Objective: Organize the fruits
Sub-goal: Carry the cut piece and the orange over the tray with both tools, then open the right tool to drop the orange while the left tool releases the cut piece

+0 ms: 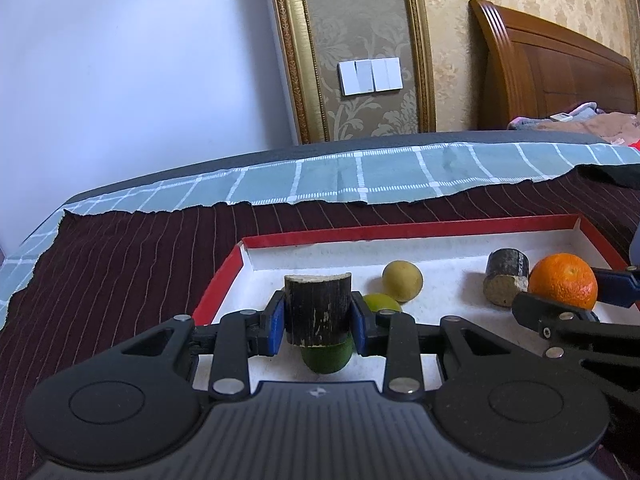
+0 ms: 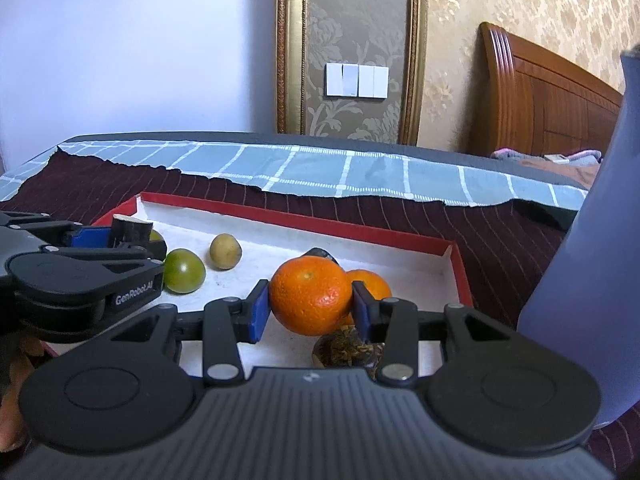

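My left gripper [image 1: 318, 316] is shut on an upright piece of dark sugarcane [image 1: 318, 310], held over the left part of a red-rimmed white tray [image 1: 400, 236]. A green fruit [image 1: 328, 356] lies right under it. My right gripper [image 2: 310, 304] is shut on an orange [image 2: 310, 294] above the tray's right part [image 2: 400, 236]. Behind it lies a second orange [image 2: 374, 280], and below it a sugarcane piece [image 2: 348, 350] lies on its side. In the tray's middle are a green fruit [image 2: 184, 271] and a yellow fruit [image 2: 225, 251].
The tray sits on a dark red striped cloth [image 1: 140, 264] over a checked blue sheet [image 1: 360, 176]. A tall lavender object [image 2: 580, 280] stands close on the right. A wall with switches [image 1: 370, 76] and a wooden headboard [image 1: 560, 76] lie beyond.
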{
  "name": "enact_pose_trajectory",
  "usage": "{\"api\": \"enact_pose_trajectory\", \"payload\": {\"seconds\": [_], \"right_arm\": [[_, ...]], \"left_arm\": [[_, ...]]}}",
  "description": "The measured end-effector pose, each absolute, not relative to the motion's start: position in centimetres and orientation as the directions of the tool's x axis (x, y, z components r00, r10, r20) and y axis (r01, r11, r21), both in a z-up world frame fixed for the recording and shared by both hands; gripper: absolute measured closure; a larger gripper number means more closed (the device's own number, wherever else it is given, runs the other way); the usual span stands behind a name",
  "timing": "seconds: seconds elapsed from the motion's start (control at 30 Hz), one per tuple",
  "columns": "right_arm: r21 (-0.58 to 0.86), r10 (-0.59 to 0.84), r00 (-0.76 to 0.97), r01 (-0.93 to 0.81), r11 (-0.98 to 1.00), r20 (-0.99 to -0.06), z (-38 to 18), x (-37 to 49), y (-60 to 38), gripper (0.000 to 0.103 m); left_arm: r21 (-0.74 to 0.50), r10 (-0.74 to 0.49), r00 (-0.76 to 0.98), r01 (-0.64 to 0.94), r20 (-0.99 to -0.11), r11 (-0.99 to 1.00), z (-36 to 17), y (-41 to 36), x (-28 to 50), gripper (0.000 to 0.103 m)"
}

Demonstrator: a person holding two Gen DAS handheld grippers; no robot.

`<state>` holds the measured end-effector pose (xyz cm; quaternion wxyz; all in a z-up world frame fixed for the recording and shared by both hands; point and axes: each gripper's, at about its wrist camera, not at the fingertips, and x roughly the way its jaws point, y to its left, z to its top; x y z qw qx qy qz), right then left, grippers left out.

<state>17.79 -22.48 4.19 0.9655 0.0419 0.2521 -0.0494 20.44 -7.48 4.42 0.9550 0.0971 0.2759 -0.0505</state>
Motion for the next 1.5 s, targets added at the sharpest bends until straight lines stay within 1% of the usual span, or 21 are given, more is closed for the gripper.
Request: {"api": "enact_pose_trajectory", "payload": {"seconds": [1.17, 1.2, 1.27, 1.33, 1.37, 1.5], "right_arm": [[0.043, -0.112, 0.869, 0.152, 0.987, -0.481, 4.2, 19.6, -22.2, 0.061], [0.043, -0.113, 0.869, 0.152, 0.987, -0.481, 4.2, 19.6, -22.2, 0.06], [0.05, -0.109, 0.872, 0.151, 0.987, -0.478, 4.2, 19.5, -22.2, 0.048], [0.046, -0.113, 0.874, 0.153, 0.987, -0.473, 4.3, 19.5, -22.2, 0.047], [0.049, -0.107, 0.875, 0.147, 0.988, -0.472, 4.3, 19.5, -22.2, 0.044], [0.045, -0.113, 0.873, 0.152, 0.987, -0.474, 4.2, 19.4, -22.2, 0.044]], "left_arm": [[0.112, -0.045, 0.84, 0.125, -0.541, 0.986, 4.4, -7.1, 22.2, 0.071], [0.11, -0.045, 0.84, 0.124, -0.541, 0.986, 4.4, -7.1, 22.2, 0.071], [0.124, -0.034, 0.843, 0.118, -0.537, 0.985, 4.3, -7.2, 22.2, 0.071], [0.144, -0.021, 0.848, 0.114, -0.529, 0.983, 4.3, -7.4, 22.1, 0.071], [0.151, -0.016, 0.85, 0.112, -0.527, 0.982, 4.3, -7.5, 22.1, 0.071], [0.155, -0.013, 0.85, 0.111, -0.527, 0.982, 4.4, -7.5, 22.0, 0.07]]}}
